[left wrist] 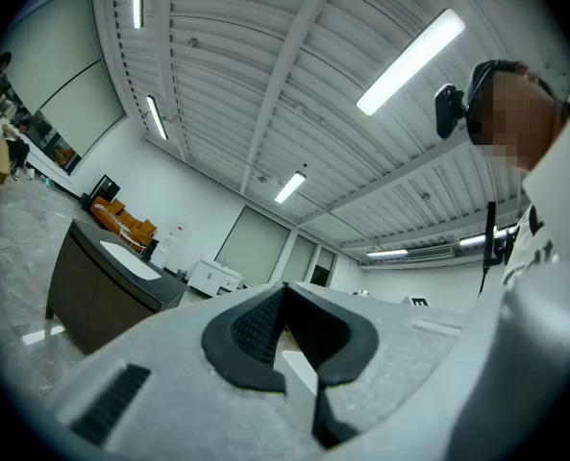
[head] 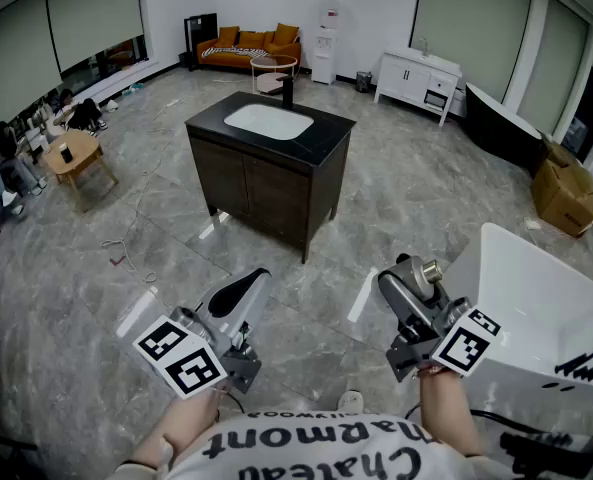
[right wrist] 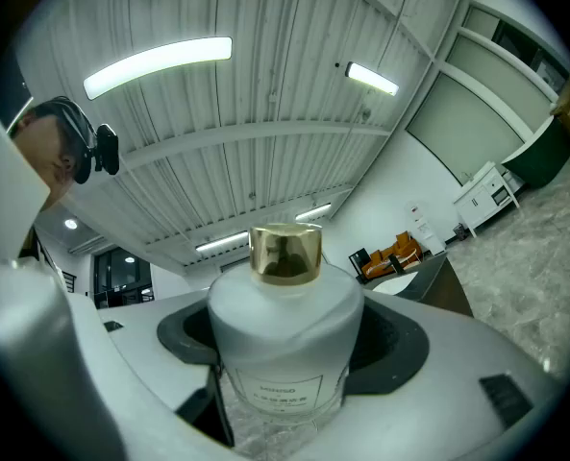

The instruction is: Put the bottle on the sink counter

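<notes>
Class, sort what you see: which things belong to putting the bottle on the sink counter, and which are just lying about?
For the job: bottle, right gripper holding it, sink counter.
Lying about: orange sofa, white cabinet, cardboard box, wooden side table.

The bottle (right wrist: 283,339) sits between the jaws of the right gripper (head: 408,286). The sink counter (head: 326,138) stands well ahead, more on the side of the left gripper (head: 246,290). A sofa (head: 248,46) is behind the counter.
</notes>
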